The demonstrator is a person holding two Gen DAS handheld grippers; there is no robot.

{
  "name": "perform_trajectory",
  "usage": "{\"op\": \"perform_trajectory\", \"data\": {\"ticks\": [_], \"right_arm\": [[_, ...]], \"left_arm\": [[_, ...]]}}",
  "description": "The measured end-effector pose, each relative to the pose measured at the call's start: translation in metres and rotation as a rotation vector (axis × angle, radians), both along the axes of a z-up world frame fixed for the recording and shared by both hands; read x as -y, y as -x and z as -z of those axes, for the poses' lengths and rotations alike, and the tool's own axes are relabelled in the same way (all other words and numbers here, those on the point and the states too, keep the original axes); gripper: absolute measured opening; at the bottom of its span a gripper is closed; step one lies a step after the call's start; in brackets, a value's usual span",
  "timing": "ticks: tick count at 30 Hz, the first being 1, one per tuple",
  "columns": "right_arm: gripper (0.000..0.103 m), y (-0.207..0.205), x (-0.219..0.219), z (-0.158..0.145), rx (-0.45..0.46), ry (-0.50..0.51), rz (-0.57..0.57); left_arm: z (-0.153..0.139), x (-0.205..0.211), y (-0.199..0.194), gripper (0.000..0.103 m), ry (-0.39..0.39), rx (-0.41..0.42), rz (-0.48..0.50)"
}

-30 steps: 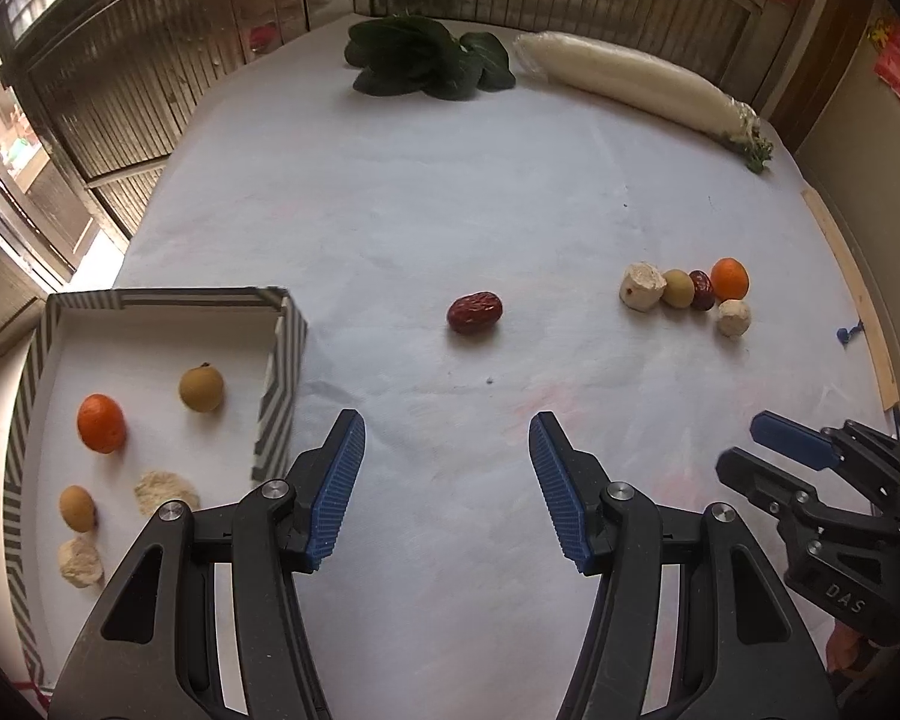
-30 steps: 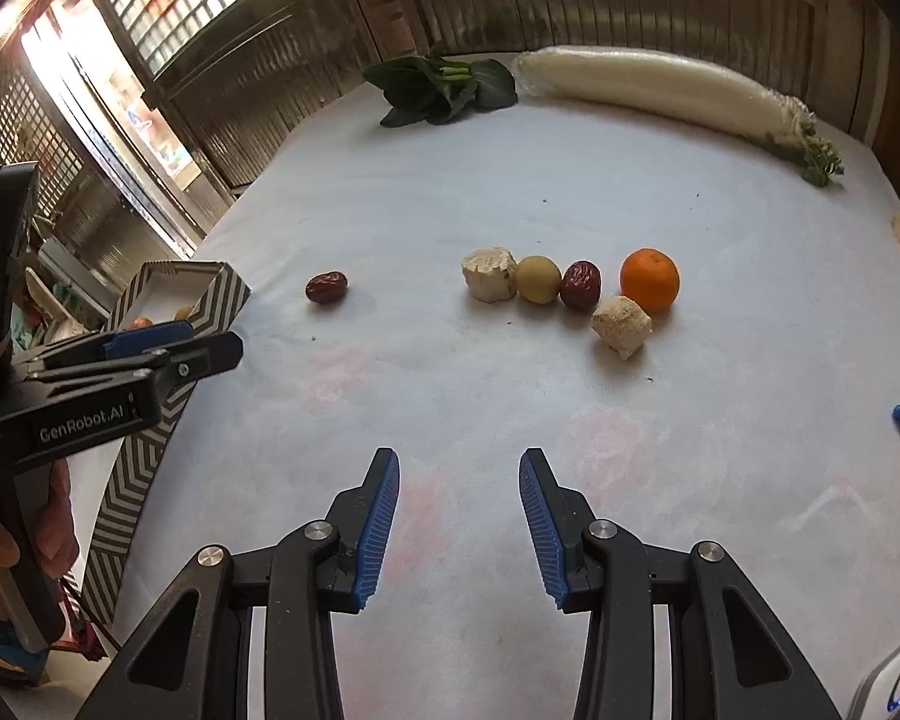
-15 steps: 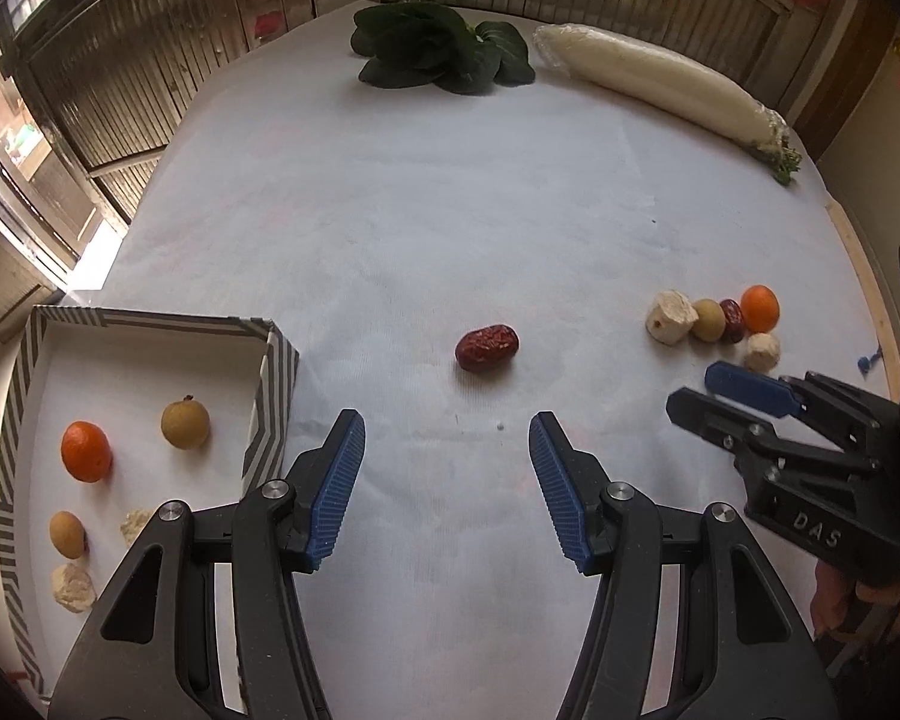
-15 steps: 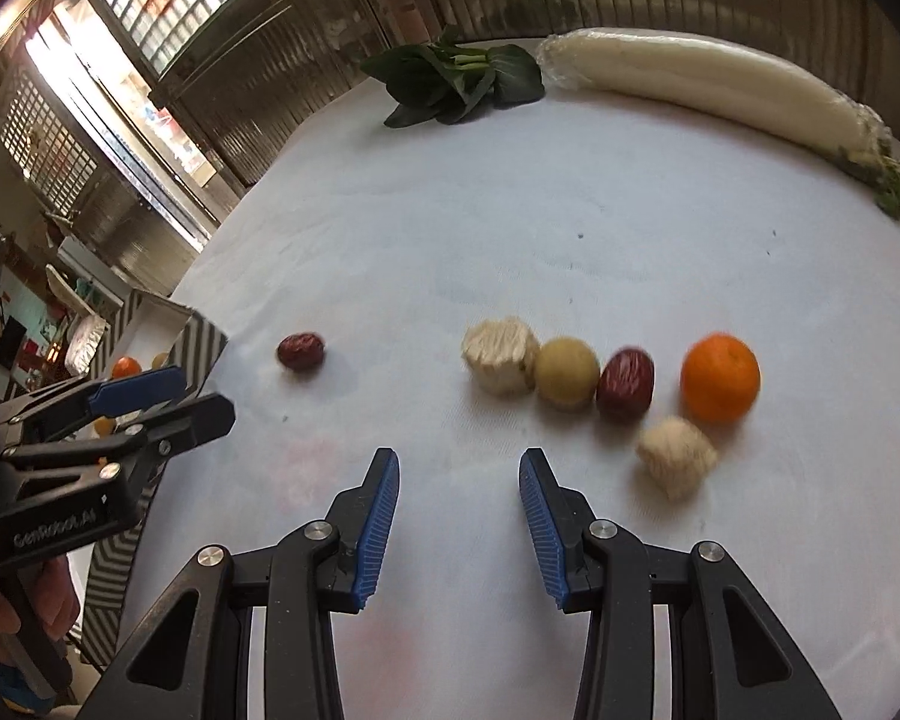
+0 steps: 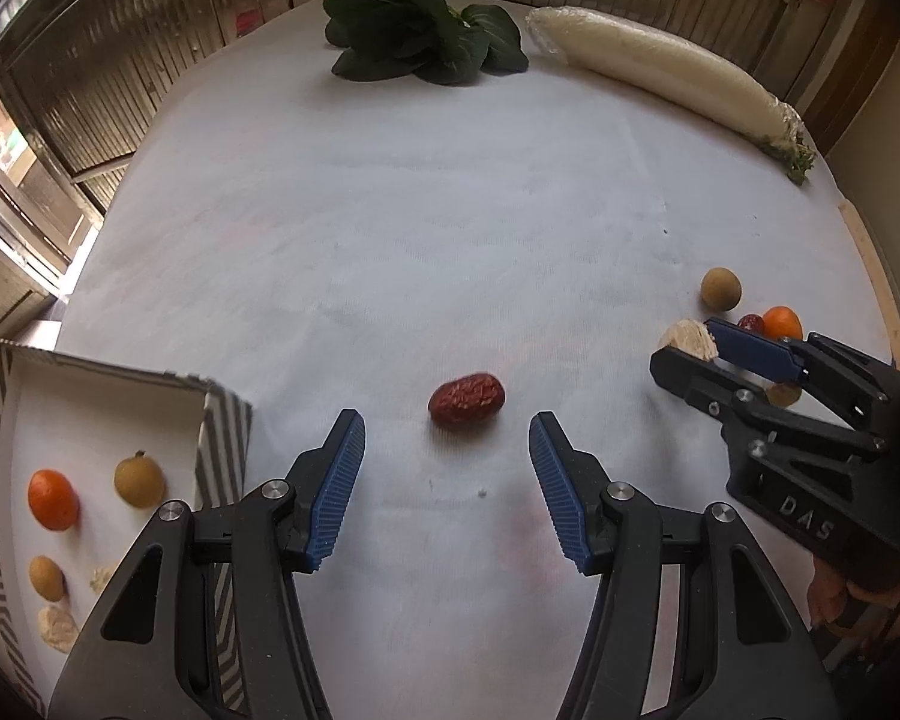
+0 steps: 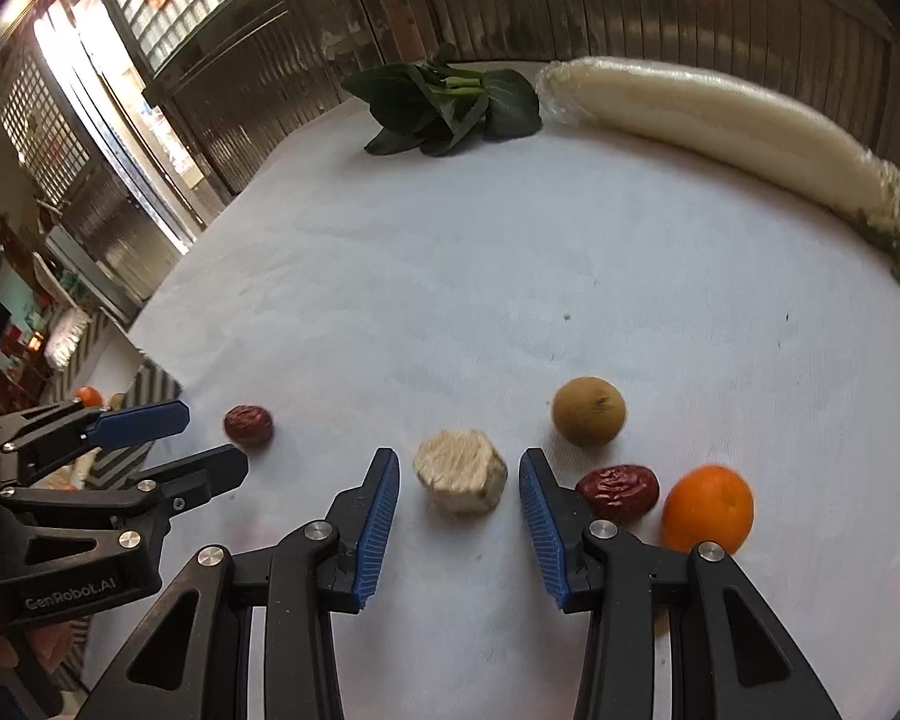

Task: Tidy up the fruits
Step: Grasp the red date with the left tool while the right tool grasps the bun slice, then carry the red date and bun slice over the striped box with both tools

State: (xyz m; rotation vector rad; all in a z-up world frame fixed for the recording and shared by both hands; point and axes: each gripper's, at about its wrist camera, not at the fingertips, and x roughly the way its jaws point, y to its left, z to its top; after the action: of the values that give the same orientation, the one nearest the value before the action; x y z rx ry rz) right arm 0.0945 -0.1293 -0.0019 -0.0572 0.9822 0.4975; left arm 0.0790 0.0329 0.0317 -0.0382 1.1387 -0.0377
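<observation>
A lone red date (image 5: 467, 399) lies on the white table just ahead of my left gripper (image 5: 447, 420), whose jaws stand open on either side of it without touching. The left gripper (image 6: 210, 438) and that date (image 6: 248, 425) also show in the right wrist view. My right gripper (image 6: 457, 457) is open around a pale ridged chunk (image 6: 459, 471), with a gap at each pad. Beside its right finger lie a brown longan (image 6: 588, 419), a second red date (image 6: 618, 492) and an orange (image 6: 708, 507). The striped box (image 5: 222, 420) at the left holds an orange (image 5: 53, 498), longans and pale chunks.
Leafy greens (image 5: 420, 36) and a long white radish in film (image 5: 660, 69) lie at the table's far edge. The box wall stands close to my left finger. A hand (image 5: 828, 594) holds the right gripper (image 5: 687, 343) at the right.
Both grippers have come forward and down: the left up to the lone date, the right around the pale chunk. The longan now lies farther back, apart from its row.
</observation>
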Motion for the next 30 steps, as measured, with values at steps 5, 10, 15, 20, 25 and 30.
{"op": "perform_trajectory", "data": {"ticks": [5,10,15,20,25,30], "right_arm": [[0.030,0.002,0.001,-0.001,0.003,0.019,-0.007],[0.030,0.009,0.009,-0.002,-0.004,-0.010,0.020],[0.030,0.020,0.007,-0.005,-0.001,-0.010,0.004],[0.030,0.035,0.003,-0.012,0.012,-0.006,-0.016],[0.030,0.048,0.000,-0.019,0.014,-0.014,-0.022],[0.030,0.062,-0.005,-0.025,0.020,-0.012,-0.030]], "left_arm": [[0.005,0.001,-0.005,0.057,0.013,0.020,0.018],[0.013,0.001,-0.006,0.029,0.040,0.014,0.025],[0.008,-0.005,-0.002,0.027,0.074,0.031,0.018],[-0.004,-0.005,0.009,0.027,0.062,0.054,0.025],[-0.015,-0.008,0.025,0.027,0.043,0.072,0.022],[-0.025,-0.013,0.043,0.027,0.021,0.090,0.018]]}}
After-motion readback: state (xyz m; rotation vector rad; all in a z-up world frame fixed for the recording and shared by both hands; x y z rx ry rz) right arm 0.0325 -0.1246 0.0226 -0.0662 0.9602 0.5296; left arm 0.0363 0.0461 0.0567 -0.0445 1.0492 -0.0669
